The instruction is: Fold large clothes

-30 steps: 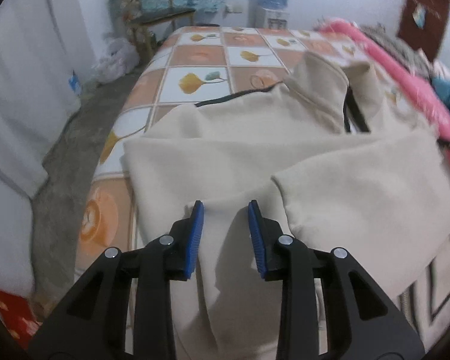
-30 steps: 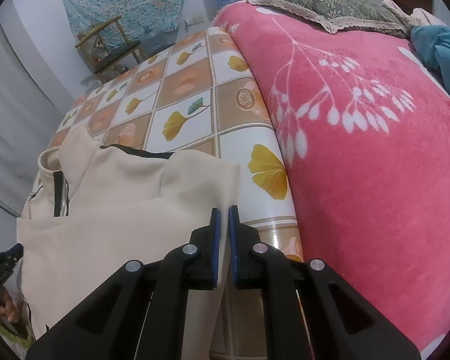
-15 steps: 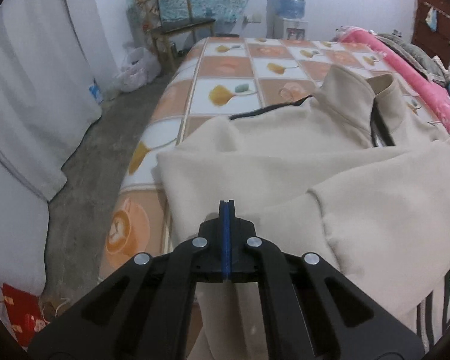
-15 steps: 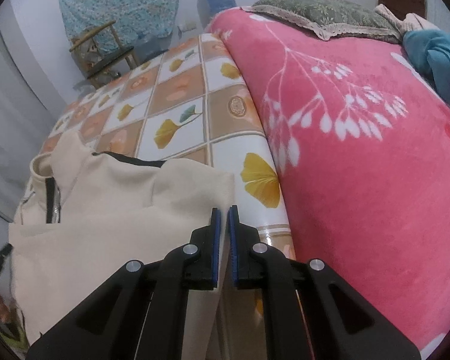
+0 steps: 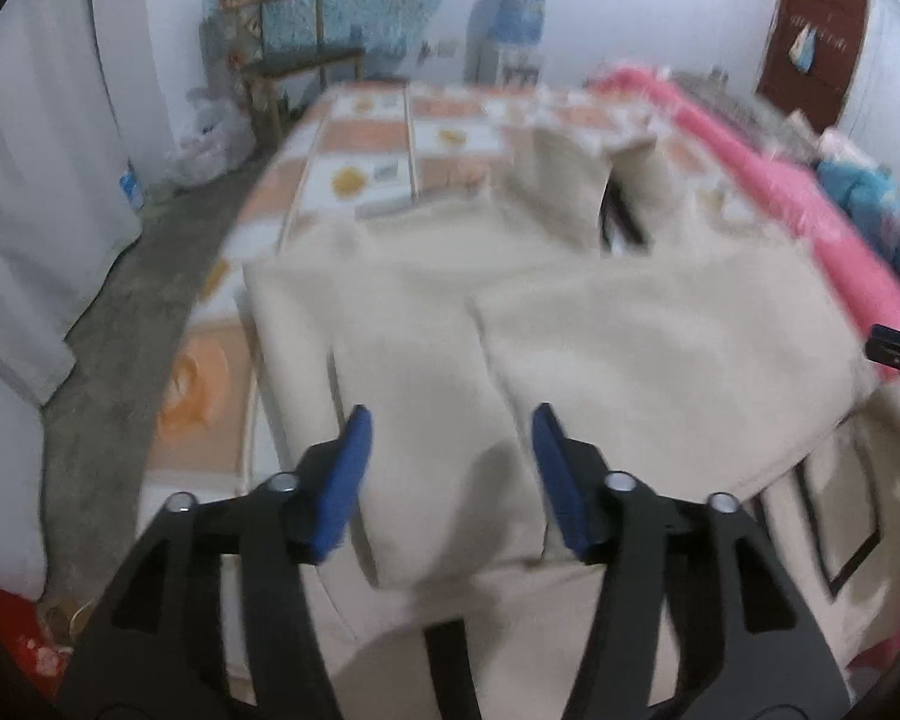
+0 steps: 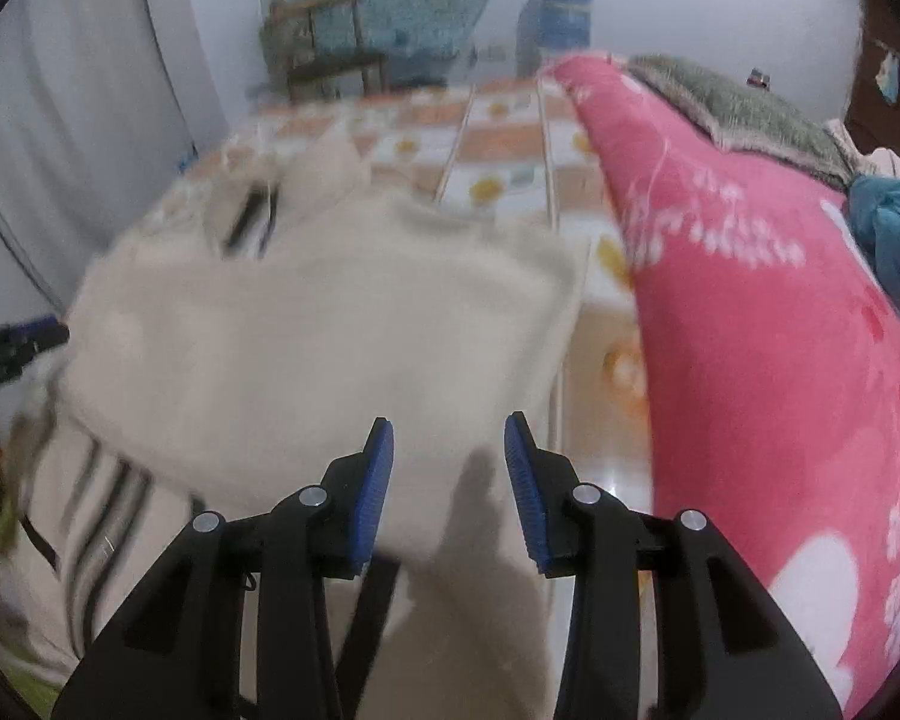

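Though both views are blurred, the cream jacket (image 5: pixel 570 324) can be seen lying spread on the bed (image 5: pixel 390 138), its collar (image 5: pixel 576 180) toward the far end and a dark zipper line (image 5: pixel 621 219) running down from it. Two sleeves are folded in over the front, their cuffs pointing toward the near edge, and the left one lies between the left gripper's (image 5: pixel 453 474) blue fingers (image 5: pixel 345 480). These fingers have just been opening; they stand apart above the cloth, released, with nothing pinched. From the right wrist view the jacket (image 6: pixel 330 330) fills the middle, and the right gripper (image 6: pixel 450 480) hangs over its near right corner. Its fingers (image 6: pixel 375 486) have also just been opening and are parted, free of the fabric. A striped cloth (image 6: pixel 90 510) lies under the jacket's near edge. The bed's sheet has orange and white squares with yellow leaves. A pink blanket (image 6: pixel 750 330) with white flowers is heaped along the right of the bed, just beside the jacket. Beyond the bed stand a wooden chair (image 5: pixel 294 60) and a water dispenser (image 5: pixel 510 30) against the wall.
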